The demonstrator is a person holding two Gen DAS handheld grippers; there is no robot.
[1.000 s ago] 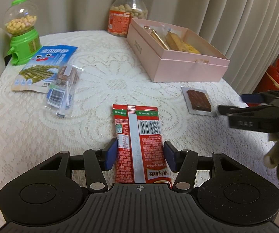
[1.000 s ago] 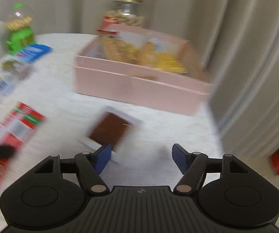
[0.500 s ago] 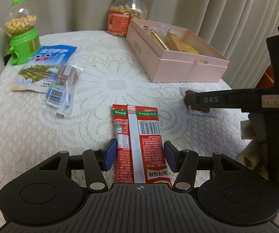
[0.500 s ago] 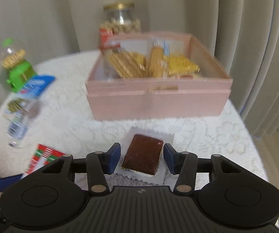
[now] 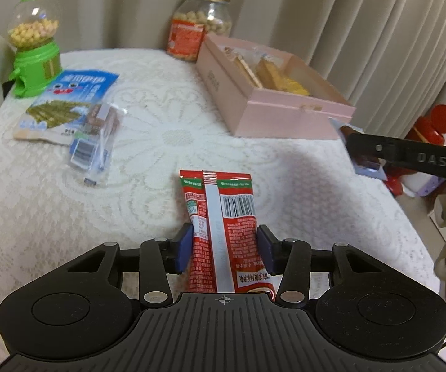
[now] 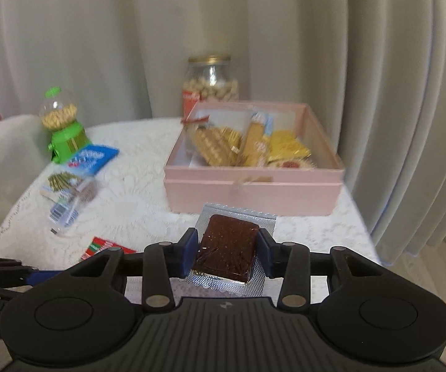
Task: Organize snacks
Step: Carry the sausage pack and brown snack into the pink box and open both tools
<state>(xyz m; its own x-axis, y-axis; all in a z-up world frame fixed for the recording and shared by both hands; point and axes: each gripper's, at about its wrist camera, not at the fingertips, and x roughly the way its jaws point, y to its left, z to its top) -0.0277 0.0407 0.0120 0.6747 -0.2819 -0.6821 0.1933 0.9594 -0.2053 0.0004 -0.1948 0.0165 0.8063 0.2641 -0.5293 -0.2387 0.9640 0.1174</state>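
Brown snack bar [image 6: 226, 249] in its silver wrapper sits clamped between the right gripper [image 6: 226, 252] jaws, clear of the worktop [image 6: 136, 192], long axis pointing ahead at the pink box [image 6: 254, 190] just beyond. The left gripper [image 5: 224, 249] jaws clamp a red sachet [image 5: 226, 226], with the box well apart to its right. Only the right wrist view shows the box's packed interior and free space.

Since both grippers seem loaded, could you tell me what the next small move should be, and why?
Probably carry the right gripper forward over the pink box and release there. Its jaws are shut on the brown snack bar, which looks lifted off the table, and the open box sits just ahead. The left gripper can wait with its red packet.
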